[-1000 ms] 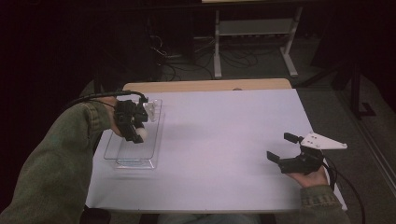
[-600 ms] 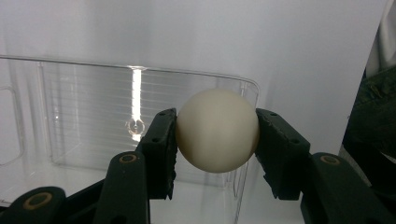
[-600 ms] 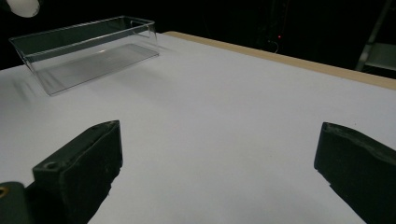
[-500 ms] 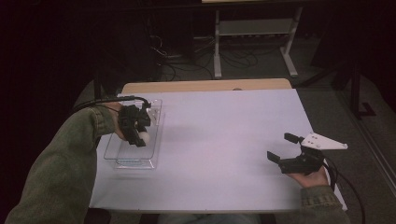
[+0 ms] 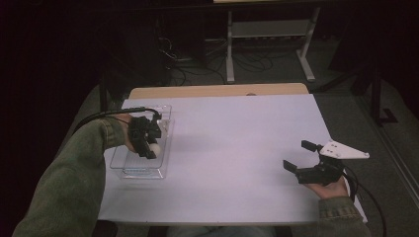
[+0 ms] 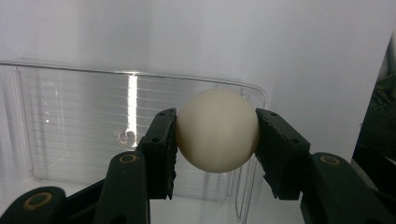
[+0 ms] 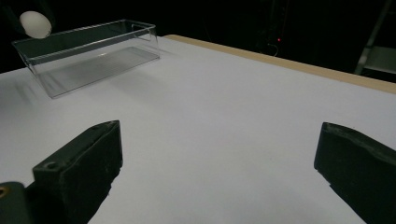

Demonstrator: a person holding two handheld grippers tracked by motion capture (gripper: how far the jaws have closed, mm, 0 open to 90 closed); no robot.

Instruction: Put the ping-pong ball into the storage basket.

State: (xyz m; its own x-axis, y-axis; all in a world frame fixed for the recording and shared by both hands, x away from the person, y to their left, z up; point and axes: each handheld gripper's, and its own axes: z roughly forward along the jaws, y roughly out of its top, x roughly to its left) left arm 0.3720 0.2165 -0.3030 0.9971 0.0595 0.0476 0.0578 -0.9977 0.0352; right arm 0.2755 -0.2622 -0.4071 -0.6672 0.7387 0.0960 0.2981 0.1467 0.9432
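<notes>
Dim room behind, with cables and a metal stand [image 5: 269, 34] on the floor; white table [image 5: 237, 148] with a bare wooden strip along the far edge. Clear bin [image 5: 143, 148] at the table's left side: rigid transparent plastic, rectangular, thin-walled, ribbed floor, glossy rim; long axis running near to far; nothing seen lying on its floor. Ball [image 6: 217, 130]: cream-white, smooth, matt, near-spherical, about as wide as the jaw pads are tall. Left gripper [image 5: 146, 140]: black jaws clamped on the ball at opposite sides, pads flat against it, held over the bin, near its right wall. Key relation: ball directly above the bin's interior, not seen touching floor or wall; height above the floor hard to judge. Seen from the left gripper view, bin floor behind and below the ball, one rounded corner just past it. Right gripper [image 5: 309, 163]: black, grey three-cornered plate on top, jaws spread wide with nothing between, near the table's right edge and well apart from the bin. From the right gripper view, bin [image 7: 88, 51] far off across bare white surface, ball [image 7: 35, 23] at its far end. Left hand plainly the nearer to bin and ball. Sleeves olive-green, knitted cuffs.
</notes>
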